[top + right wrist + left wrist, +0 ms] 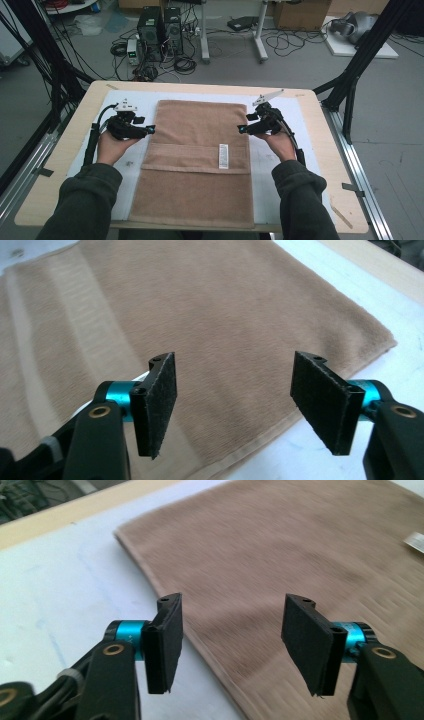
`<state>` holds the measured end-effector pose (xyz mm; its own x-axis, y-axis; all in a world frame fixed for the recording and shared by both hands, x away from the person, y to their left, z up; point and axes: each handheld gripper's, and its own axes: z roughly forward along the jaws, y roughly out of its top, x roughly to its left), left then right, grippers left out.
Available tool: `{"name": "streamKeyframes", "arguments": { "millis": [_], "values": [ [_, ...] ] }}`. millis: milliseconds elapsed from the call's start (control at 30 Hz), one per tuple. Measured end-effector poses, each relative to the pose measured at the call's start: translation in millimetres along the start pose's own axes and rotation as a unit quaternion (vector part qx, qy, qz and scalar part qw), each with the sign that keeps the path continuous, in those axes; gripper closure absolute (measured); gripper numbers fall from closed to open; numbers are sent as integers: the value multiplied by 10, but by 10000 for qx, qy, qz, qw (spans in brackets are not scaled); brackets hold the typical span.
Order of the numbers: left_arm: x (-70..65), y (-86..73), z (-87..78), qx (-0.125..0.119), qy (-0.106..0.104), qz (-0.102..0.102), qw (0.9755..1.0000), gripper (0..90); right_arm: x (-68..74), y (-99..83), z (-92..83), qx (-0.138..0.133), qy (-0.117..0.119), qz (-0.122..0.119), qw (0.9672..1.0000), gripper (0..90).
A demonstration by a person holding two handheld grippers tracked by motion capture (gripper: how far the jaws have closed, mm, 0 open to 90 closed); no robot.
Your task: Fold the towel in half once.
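Beyond the table (60,165), computers (160,30), cables (295,40).

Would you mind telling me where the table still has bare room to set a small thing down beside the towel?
Free patches: the white mat between the brown towel and the table's right edge, and the matching strip left of the towel. Both are partly taken by the left tool and right tool, open at the towel's sides. The middle is covered.

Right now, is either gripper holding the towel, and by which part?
Nothing is held. Both grippers are open above the towel, one at each side edge.
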<state>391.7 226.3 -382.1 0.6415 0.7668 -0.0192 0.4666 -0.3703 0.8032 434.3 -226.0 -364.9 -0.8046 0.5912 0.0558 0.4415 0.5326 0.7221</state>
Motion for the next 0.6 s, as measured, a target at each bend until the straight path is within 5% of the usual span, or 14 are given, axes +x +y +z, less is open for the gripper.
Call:
{"name": "streamKeyframes", "arguments": {
  "millis": [100,367,433,600],
  "values": [
    [-107,-135,-76,-1,-100,75,9999,435,156,-99,-94,-321,-36,-148,9994,384],
    [-353,-443,-201,153,-368,379,9985,444,433,-449,-150,-210,108,-293,9993,420],
    [-405,-532,-221,116,-431,513,9977,571,485,-548,-119,-138,146,-298,9994,439],
    [-419,-690,-189,270,-578,468,9969,652,590,-743,-9,108,322,-428,9985,543]
  ]
}}
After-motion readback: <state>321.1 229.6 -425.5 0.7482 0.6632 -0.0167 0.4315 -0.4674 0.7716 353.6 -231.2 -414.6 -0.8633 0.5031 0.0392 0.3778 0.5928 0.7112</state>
